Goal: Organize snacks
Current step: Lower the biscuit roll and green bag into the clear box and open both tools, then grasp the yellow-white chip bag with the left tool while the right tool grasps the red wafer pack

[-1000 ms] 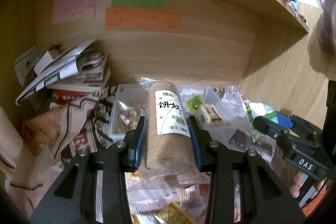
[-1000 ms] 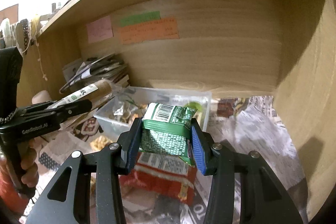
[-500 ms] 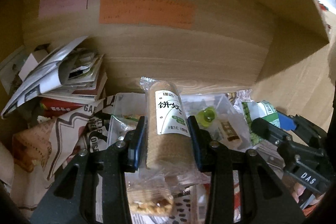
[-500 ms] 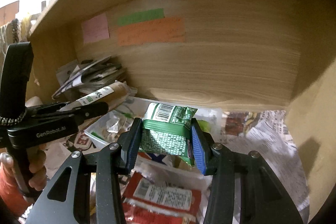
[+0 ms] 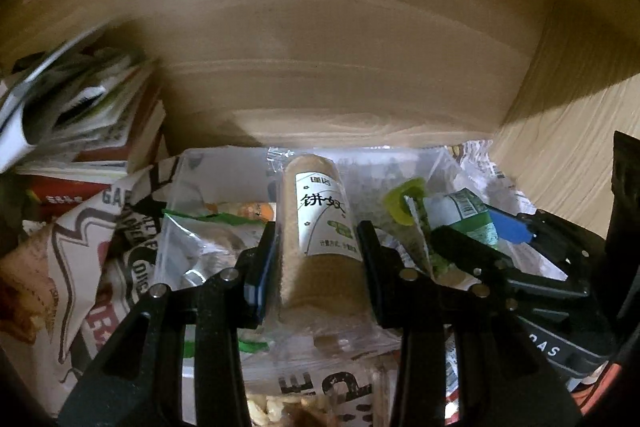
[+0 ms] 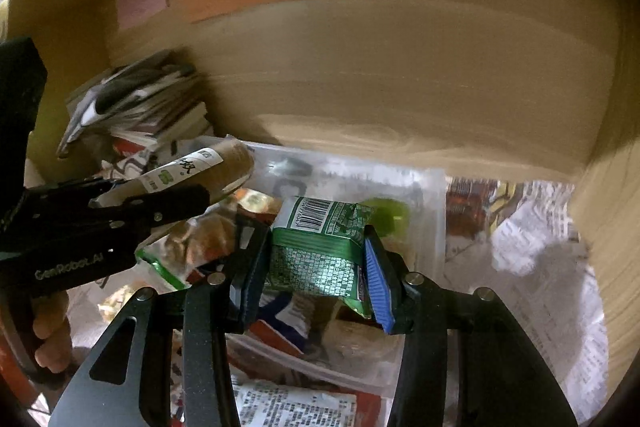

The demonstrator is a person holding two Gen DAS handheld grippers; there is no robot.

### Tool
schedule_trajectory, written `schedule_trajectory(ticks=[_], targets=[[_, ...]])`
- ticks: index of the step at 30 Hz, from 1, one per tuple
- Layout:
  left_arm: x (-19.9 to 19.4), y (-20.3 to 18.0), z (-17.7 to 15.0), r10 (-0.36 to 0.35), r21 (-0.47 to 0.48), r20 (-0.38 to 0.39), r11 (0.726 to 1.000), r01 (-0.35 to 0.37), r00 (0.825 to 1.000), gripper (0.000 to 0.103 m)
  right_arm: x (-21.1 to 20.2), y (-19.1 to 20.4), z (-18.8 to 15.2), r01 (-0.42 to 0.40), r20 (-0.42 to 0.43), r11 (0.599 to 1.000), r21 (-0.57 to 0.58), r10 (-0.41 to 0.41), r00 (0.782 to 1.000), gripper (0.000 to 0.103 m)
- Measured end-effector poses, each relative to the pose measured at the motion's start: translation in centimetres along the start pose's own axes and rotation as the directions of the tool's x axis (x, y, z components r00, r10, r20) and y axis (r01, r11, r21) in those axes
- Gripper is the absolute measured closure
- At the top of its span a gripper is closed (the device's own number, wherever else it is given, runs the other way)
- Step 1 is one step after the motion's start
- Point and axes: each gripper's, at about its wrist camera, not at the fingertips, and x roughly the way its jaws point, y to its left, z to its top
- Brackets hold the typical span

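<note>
Over the clear bin (image 6: 434,223), left claw (image 5: 318,259) clamps "饼奴" biscuit roll (image 5: 320,223); right claw (image 6: 316,267) clamps green barcoded packet (image 6: 320,247).

I've got two snacks held above the clear plastic bin (image 6: 434,211).
The biscuit roll (image 5: 320,227) is a tan cylinder in clear wrap with a white label, pointing away towards the back wall. The green foil packet (image 6: 320,251), crinkled, shows its barcode end uppermost; both hang over loose snack bags in the bin.
</note>
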Motion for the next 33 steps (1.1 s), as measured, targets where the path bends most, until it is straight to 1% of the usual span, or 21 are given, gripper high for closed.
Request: schedule_trajectory(ticks=[2,3,5,6,7,8,9,10,15,17,20,26,29,33], targets=[[0.0,0.1,0.1,0.019,0.004,0.006,1.0,-0.019,1.0,0.065,0.3,-0.2,0.0,0.002,-0.011,1.0,0.011,-0.002,1.0,0.06],[-0.2,0.1,0.2,0.024,0.002,0.013,1.0,-0.024,1.0,0.065,0.3,-0.3,0.0,0.001,-0.016,1.0,0.017,-0.001,1.0,0.058],[-0.6,0.2,0.4,0.019,-0.005,0.021,1.0,-0.019,1.0,0.064,0.3,-0.3,0.0,0.01,-0.017,1.0,0.023,-0.009,1.0,0.058],[-0.8,0.1,0.4,0.016,-0.004,0.024,1.0,-0.016,1.0,0.063,0.3,-0.4,0.0,0.018,-0.016,1.0,0.022,-0.017,1.0,0.055],[-1.1,0.0,0.3,0.017,-0.002,0.027,1.0,-0.017,0.999,0.06,0.2,-0.4,0.1,0.027,-0.015,0.999,0.02,-0.027,1.0,0.047],[-1.4,0.0,0.3,0.021,0.003,0.032,1.0,-0.021,0.999,0.055,0.0,-0.4,0.1,0.035,-0.01,0.999,0.021,-0.035,0.999,0.043],[-1.8,-0.1,0.2,0.029,0.009,0.041,1.0,-0.029,0.999,0.053,-0.2,-0.5,0.2,0.038,-0.002,0.999,0.025,-0.038,0.999,0.037],[-2.2,-0.1,0.0,0.035,0.012,0.046,0.999,-0.035,0.998,0.051,-0.5,-0.6,0.2,0.033,0.005,0.999,0.031,-0.033,0.999,0.035],[-4.3,0.2,-0.6,0.026,0.008,0.055,1.0,-0.027,0.998,0.05,-2.4,-0.8,-0.1,0.003,0.018,0.999,0.046,-0.004,1.0,0.033],[-5.1,0.1,-1.0,0.032,0.008,0.064,0.999,-0.032,0.997,0.044,-3.4,-0.6,-0.4,-0.011,0.024,0.999,0.045,0.01,1.0,0.033],[-6.8,0.2,-2.0,0.04,0.006,0.076,0.999,-0.041,0.996,0.039,-4.7,0.0,-1.1,-0.018,0.033,0.999,0.027,0.017,0.999,0.032],[-9.5,0.7,-4.8,0.042,-0.014,0.07,0.999,-0.041,0.997,0.03,-6.9,1.5,-2.9,-0.03,0.043,1.0,-0.003,0.03,0.999,0.021],[-10.4,1.1,-6.5,0.049,-0.019,0.058,0.999,-0.048,0.997,0.024,-7.3,2.4,-4.0,-0.042,0.032,0.999,-0.004,0.042,0.999,0.018],[-11.0,1.4,-9.0,0.041,-0.036,0.009,0.999,-0.041,0.999,0.023,-6.7,3.4,-5.7,-0.049,0.0,0.999,-0.009,0.049,0.999,0.016]])
